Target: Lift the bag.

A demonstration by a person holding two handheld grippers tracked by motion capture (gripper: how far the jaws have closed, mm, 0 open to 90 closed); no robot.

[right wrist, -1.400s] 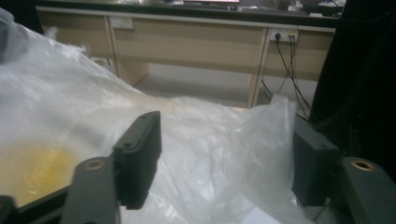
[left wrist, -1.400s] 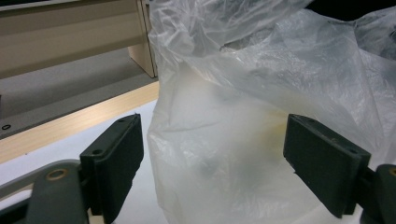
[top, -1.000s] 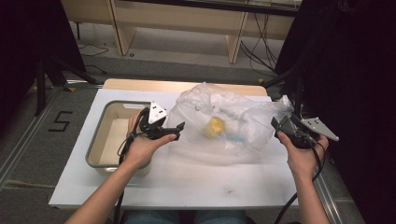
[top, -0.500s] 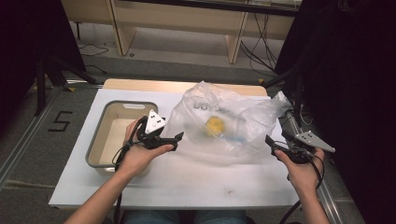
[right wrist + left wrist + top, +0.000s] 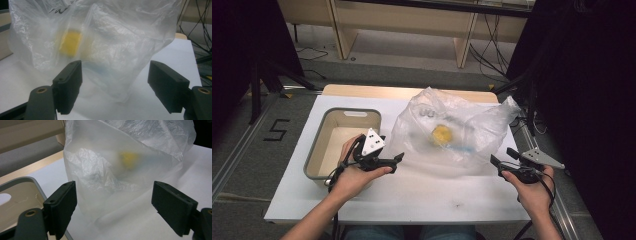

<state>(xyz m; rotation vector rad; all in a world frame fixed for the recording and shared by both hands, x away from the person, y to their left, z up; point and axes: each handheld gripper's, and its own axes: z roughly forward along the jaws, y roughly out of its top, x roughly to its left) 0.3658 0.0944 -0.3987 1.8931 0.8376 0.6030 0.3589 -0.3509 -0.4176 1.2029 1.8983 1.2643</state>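
A: Writing legible anywhere?
B: Dark print on plastic bag point(image 5: 457, 131), upper face, too blurred to read. "5" point(image 5: 277, 130) marked on floor, left of table point(image 5: 422, 195).
A: Bag position?
B: Mid-table, just right of grey bin point(image 5: 319, 145); yellow item point(image 5: 441, 135) inside.
A: Grippers?
B: Left gripper point(image 5: 398, 158) jaws spread, empty, beside bag's left edge. Right gripper point(image 5: 502, 161) jaws spread, empty, near bag's right corner.

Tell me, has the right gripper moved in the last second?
Yes. The right gripper has drawn back from the plastic bag toward the table's near edge, jaws open.
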